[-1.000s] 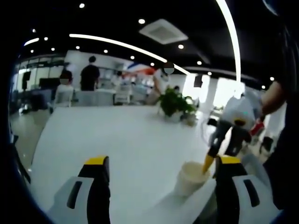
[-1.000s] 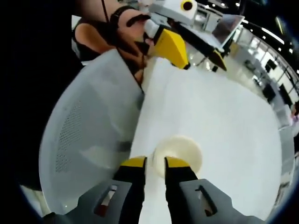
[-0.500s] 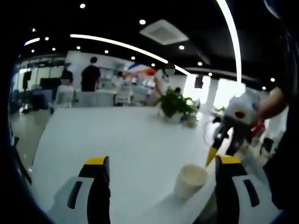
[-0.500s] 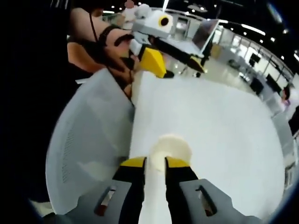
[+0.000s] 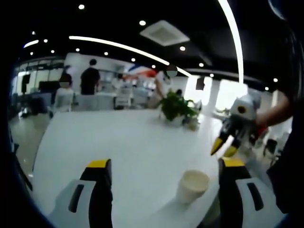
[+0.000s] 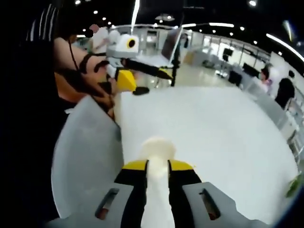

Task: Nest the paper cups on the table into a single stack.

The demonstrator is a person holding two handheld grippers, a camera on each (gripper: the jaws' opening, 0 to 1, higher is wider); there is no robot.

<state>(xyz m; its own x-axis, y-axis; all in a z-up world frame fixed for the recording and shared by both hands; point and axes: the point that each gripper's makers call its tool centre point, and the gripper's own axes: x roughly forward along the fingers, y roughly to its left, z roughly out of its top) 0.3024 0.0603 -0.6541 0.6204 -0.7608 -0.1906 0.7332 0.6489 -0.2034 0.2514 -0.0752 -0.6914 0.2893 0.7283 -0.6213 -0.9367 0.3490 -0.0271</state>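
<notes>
A cream paper cup [image 5: 192,185] stands upright near the table's near edge, between and just beyond the left gripper's [image 5: 165,164] wide-open yellow-tipped jaws, which touch nothing. The right gripper [image 5: 223,148] hovers up and to the right of the cup, clear of it, its tips a narrow gap apart with nothing held. In the right gripper view the cup [image 6: 156,148] shows beyond the narrow gap of the right gripper [image 6: 158,165]. The left gripper [image 6: 145,78] and the hand holding it sit at the table's far left edge.
The white table [image 5: 118,137] stretches away, bare in the middle [image 6: 213,123]. A potted plant [image 5: 176,107] stands at its far side. A grey chair back [image 6: 85,156] presses against the table edge beside the cup. People stand in the background.
The right gripper has lifted off the cup's rim, up and away. The cup stayed on the table. The left gripper has held still and open.
</notes>
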